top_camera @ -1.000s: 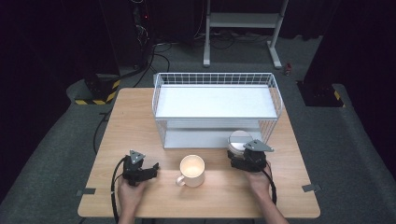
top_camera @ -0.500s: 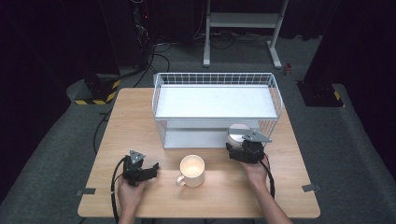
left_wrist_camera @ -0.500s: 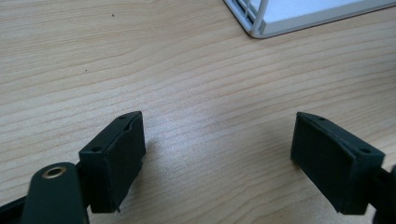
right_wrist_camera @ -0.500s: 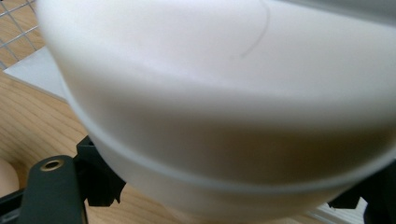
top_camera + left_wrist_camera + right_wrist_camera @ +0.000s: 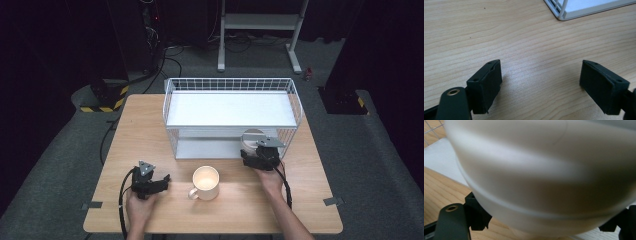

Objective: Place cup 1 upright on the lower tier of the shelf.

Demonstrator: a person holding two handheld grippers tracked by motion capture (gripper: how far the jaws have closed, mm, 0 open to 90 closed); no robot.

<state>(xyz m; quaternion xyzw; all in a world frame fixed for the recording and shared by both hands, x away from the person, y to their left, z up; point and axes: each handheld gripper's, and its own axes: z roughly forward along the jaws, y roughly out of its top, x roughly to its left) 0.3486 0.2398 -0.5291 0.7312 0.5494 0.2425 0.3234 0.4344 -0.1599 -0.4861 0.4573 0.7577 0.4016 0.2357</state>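
My right gripper (image 5: 251, 151) is shut on a white bowl (image 5: 252, 137), holding it at the front right of the white wire rack (image 5: 230, 85), level with the lower shelf. In the right gripper view the bowl (image 5: 544, 170) looms close between the two black jaws of that gripper (image 5: 544, 221). A cream mug (image 5: 206, 182) stands upright on the table in front of the rack, handle to the left. My left gripper (image 5: 161, 181) rests low at the mug's left, apart from it. Its jaws (image 5: 541, 85) stand open over bare wood.
The wooden table (image 5: 150, 125) has free room to the left of the rack and along the front edge. A corner of the rack's base (image 5: 564, 15) shows in the left gripper view. Cables trail from both grippers toward the person.
My right gripper has carried the bowl away from the person and slightly left, closer to the rack's lower shelf. The left gripper and the mug have stayed put.
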